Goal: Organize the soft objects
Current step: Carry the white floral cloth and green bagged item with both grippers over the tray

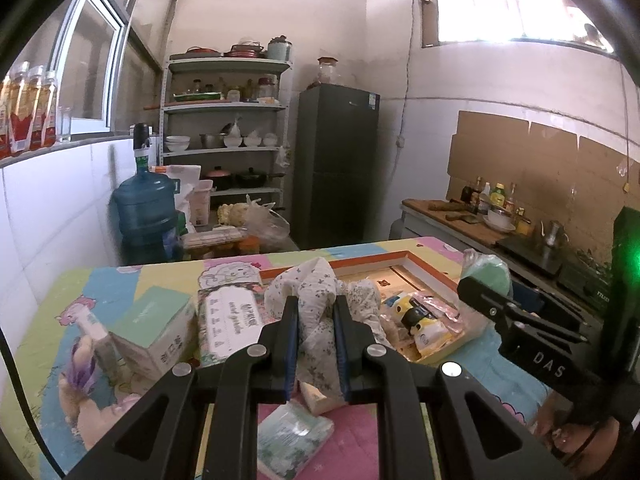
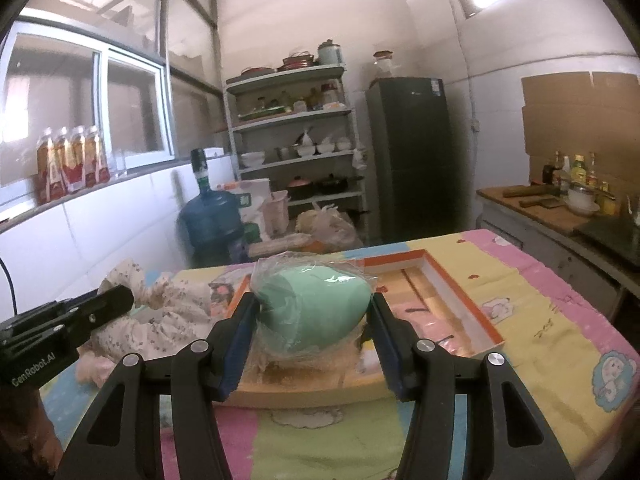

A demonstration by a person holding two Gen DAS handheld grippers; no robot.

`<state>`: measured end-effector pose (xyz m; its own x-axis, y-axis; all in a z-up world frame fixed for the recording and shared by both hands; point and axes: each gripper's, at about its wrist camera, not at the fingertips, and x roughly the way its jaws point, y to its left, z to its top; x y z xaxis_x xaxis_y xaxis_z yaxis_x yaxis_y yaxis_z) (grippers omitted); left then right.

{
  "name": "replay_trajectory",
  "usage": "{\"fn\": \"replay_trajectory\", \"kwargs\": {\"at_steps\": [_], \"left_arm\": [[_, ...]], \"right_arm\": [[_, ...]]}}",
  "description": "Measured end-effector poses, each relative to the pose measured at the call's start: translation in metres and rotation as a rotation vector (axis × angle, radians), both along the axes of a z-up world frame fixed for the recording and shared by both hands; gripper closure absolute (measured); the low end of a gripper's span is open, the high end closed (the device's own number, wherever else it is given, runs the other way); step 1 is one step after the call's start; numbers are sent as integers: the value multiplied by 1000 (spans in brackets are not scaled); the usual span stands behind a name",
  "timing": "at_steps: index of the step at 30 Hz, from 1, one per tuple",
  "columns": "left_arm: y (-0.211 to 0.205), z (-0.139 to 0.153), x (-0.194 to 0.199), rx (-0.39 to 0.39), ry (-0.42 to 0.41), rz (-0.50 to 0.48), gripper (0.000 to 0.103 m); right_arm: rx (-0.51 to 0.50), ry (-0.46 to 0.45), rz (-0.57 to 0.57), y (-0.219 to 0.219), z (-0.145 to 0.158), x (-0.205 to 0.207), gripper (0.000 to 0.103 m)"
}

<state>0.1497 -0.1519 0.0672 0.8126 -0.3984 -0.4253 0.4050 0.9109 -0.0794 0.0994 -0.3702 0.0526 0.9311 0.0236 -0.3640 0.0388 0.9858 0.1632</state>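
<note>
"DAS" lettering on right gripper [image 1: 486,280], "GenRobot.AI" on left gripper [image 2: 120,300]

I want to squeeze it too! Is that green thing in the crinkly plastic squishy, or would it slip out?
Probably squishy: the green thing looks rounded and bulges between the pads of the right hand-held gripper. Its clear wrap looks shiny and loose, so it may slide a little. It seems light, since a pinch at the sides alone carries it.

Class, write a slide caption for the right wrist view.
Right gripper holds a plastic-wrapped green soft item above the orange-rimmed box.
</note>
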Motion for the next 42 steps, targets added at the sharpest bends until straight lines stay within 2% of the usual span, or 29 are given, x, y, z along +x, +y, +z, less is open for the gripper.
{"fn": "replay_trajectory", "kwargs": {"at_steps": [14,30,38,42], "left_arm": [[-46,-3,27,24,7,-27,86],[-96,-6,62,27,32,-65,86],[-114,-4,87,41,49,-46,86],[-120,-7,101,53,65,-30,86]], "right_arm": [[3,-14,-45,-46,-1,14,46],[13,14,-65,-88,-15,40,46],[-57,13,-38,-103,-8,70,46],[-57,40,3,-107,-8,91,46]]}}
